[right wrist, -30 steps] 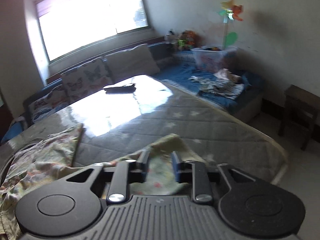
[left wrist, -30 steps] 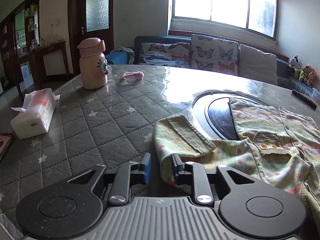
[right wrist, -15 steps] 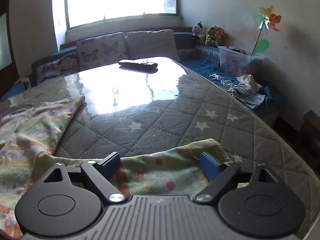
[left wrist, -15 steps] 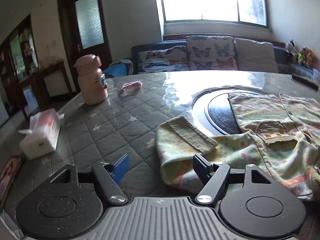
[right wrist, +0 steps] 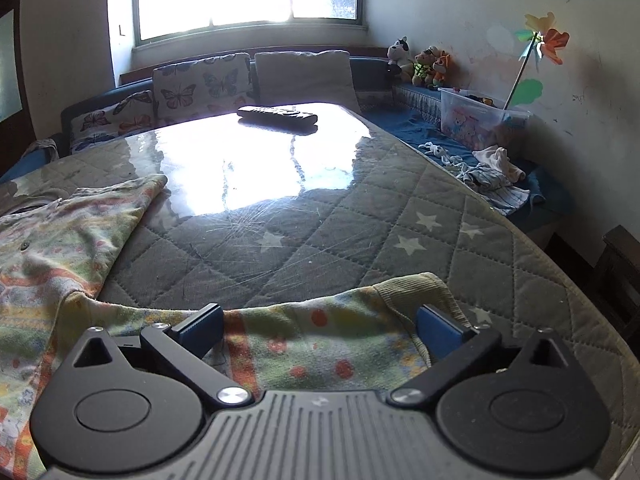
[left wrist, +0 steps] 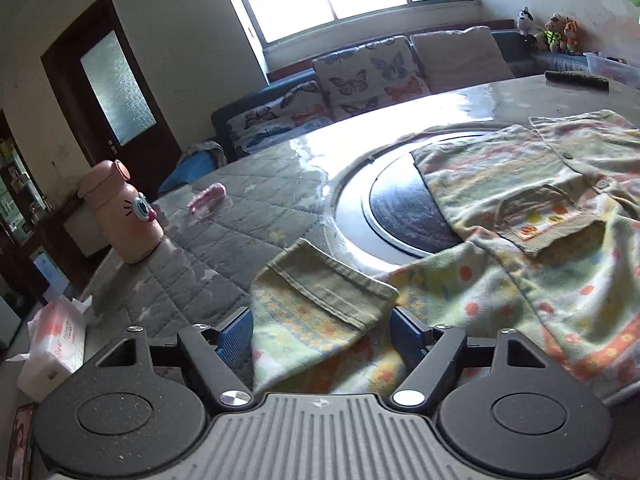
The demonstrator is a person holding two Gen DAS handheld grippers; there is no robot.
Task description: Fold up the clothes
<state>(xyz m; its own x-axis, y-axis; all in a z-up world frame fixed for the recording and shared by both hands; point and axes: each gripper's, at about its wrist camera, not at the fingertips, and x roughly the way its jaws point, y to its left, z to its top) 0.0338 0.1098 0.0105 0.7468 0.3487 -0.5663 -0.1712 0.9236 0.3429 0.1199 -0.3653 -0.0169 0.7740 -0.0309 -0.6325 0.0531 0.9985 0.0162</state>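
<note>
A small patterned shirt with a chest pocket lies spread on the quilted table. Its left sleeve with a ribbed green cuff lies folded over between the fingers of my left gripper, which is open, jaws wide on either side of the cloth. In the right wrist view the other sleeve and its cuff lie between the blue pads of my right gripper, also open. The shirt body stretches away to the left there.
A pink bottle, a small pink item and a tissue pack stand at the left of the table. A round black inset is partly under the shirt. A remote lies at the far end. The table edge runs on the right.
Both grippers were shut on the sleeves a second ago; both have opened wide and let the cloth go. The sleeves now lie loose between the jaws.
</note>
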